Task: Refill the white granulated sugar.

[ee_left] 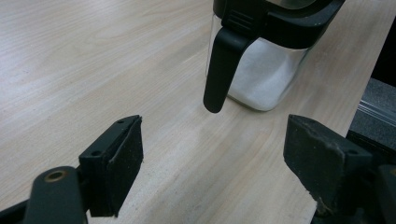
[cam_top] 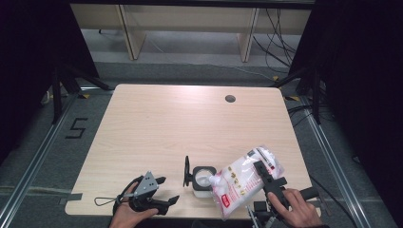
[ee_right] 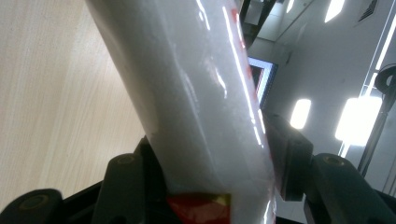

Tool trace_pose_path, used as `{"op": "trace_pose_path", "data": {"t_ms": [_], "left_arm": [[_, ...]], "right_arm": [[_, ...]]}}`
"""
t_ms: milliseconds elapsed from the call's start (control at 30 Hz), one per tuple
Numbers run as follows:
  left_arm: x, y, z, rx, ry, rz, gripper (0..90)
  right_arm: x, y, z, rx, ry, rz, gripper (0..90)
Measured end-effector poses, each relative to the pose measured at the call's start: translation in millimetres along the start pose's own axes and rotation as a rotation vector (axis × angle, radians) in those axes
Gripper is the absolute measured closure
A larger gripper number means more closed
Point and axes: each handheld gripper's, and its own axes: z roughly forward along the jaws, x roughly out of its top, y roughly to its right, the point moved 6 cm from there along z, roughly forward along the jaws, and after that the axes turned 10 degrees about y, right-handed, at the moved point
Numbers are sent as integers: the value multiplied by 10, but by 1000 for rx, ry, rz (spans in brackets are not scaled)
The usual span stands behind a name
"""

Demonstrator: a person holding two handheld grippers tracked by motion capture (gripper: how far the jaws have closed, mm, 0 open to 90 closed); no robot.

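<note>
My right gripper [cam_top: 260, 172] clamps the tilted bag [cam_top: 244, 178], corner seemingly over the open jar [cam_top: 203, 179]; left gripper [cam_top: 167, 190] gapes, empty.

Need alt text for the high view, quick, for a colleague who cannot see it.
The right gripper tilts a white bag over an open container near the table's front edge. The left gripper rests open beside it.

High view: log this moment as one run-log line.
right gripper shut on tilted bag | bag corner over open container | left gripper open, beside container | table
</note>
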Motion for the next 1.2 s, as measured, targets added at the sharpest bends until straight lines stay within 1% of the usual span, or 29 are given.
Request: {"op": "trace_pose_path", "data": {"t_ms": [33,67,133,167,233,267,300,333,367,467,500,533,567,600,667,700,733,833,867,900,933,967,1000,1033,1067,1100,1133,1167,1200], "left_arm": [[1,-3,1,-3,1,3,194],[3,-16,-5,-5,-4,21,194],[4,-14,-4,-2,-2,19,194],[3,-10,0,-5,1,13,195],[3,-14,-5,-5,-3,18,195],[5,-13,-5,-5,-3,18,194],[5,-13,-4,-2,-2,19,195],[-1,-5,-5,3,-4,3,194],[1,-13,-5,-4,-4,17,194],[6,-13,-5,-5,-2,18,194],[1,-7,-5,4,-2,8,195],[0,0,1,-1,1,-3,194],[-2,-3,-3,2,-2,-4,195],[-2,-2,-5,7,-2,-7,194],[1,-5,-4,5,-2,2,194],[3,-16,-4,-6,-4,22,195],[2,-15,-5,-3,-4,17,194],[4,-11,-4,0,-1,14,195],[-1,-6,-4,-1,-4,5,194],[1,-18,-3,-3,-5,21,195],[3,-10,-1,-3,0,10,194],[4,-15,-5,-3,-3,18,194],[4,-12,-5,-2,-3,13,194],[1,-2,1,-1,0,-2,195],[-10,-22,-10,7,-20,13,194],[-13,-26,-13,9,-26,15,195],[-2,0,-2,5,-2,-8,194],[1,-6,-4,5,-3,3,194],[1,-2,0,1,-1,0,194]], "right_arm": [[0,-4,3,6,0,-1,504],[-2,-8,0,7,-1,-1,503],[-7,-29,-9,4,-11,23,504],[-2,-13,2,2,-1,9,504],[-2,-19,-2,8,-7,11,504],[9,15,0,-1,4,-21,504],[10,12,3,-13,11,-16,504],[10,9,1,-9,6,-15,504],[10,10,2,-10,7,-14,504],[10,13,2,-11,9,-17,504],[7,7,-4,7,0,-14,504],[0,-13,-2,7,-3,8,504],[-1,-15,0,7,-4,8,504],[5,9,0,1,2,-13,504],[5,4,-4,6,0,-10,504],[5,4,-3,3,0,-7,505],[-2,-18,-3,7,-6,14,505],[7,12,0,3,5,-18,505],[-2,-16,-5,7,-5,10,504],[-2,-15,-1,2,-4,15,505],[0,-13,1,8,-3,7,505],[5,4,-3,5,-1,-10,505],[5,2,-5,7,-2,-8,505],[4,4,-3,4,-1,-9,505],[1,-8,2,2,-2,9,505],[0,-14,3,9,-3,9,505],[-3,-19,-3,10,-8,11,505],[6,6,-2,4,2,-14,505],[4,2,-4,5,-3,-6,505]]}}
